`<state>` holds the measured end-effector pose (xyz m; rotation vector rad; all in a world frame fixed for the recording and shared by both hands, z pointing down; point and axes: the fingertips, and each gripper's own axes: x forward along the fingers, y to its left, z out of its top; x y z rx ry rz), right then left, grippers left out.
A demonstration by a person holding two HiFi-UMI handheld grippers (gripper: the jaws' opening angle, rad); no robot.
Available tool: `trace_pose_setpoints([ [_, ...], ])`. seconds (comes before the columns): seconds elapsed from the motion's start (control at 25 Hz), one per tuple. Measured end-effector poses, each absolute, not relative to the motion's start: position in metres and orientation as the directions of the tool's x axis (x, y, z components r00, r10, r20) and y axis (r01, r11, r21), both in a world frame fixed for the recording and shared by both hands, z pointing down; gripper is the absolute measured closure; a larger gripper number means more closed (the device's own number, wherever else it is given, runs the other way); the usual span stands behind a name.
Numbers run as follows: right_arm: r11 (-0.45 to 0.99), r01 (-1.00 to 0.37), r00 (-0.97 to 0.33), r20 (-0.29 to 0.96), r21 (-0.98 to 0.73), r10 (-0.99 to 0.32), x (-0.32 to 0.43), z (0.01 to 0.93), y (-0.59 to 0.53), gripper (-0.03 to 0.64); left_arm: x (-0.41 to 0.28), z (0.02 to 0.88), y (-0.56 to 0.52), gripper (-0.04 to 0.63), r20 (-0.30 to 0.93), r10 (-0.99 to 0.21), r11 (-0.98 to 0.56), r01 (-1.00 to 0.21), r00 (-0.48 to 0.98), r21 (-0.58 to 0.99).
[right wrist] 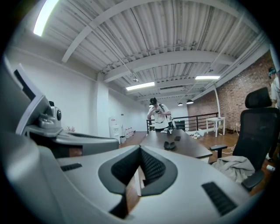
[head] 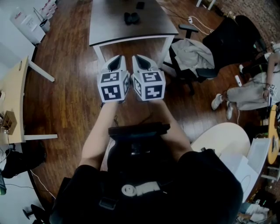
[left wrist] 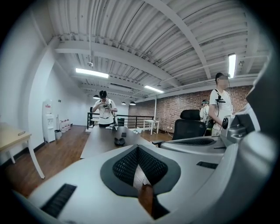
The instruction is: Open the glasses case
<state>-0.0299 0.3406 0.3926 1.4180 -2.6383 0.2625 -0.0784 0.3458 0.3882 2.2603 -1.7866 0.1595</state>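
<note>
Both grippers are held side by side in the middle of the head view. The left gripper (head: 117,59) and the right gripper (head: 142,59) each have their jaws pressed together, with nothing between them. Beyond them, toward the top of the frame, stands the table (head: 127,34). The dark case (head: 131,18) lies on it, well apart from either tool, and it is too small to tell how its lid sits.

Several things could go wrong from here. Jaws that arrive at the case unspread would likely shove it along the smooth top toward the flat thing (head: 140,5) just beyond. A pull on the lid alone would probably drag or lift the whole case unless the other gripper pins its base. The tools are also so close together that they may knock each other on the way.
</note>
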Motion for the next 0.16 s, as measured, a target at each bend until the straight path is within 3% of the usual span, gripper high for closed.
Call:
trace_pose_setpoints([
  [0.16, 0.547, -0.833, -0.553, 0.198, -0.087, -0.81, -0.0314, 0.3929, 0.3392, 0.614, -0.0797, 0.3902, 0.3451, 0.6, 0.251, -0.939, -0.211, -0.969, 0.237, 0.126],
])
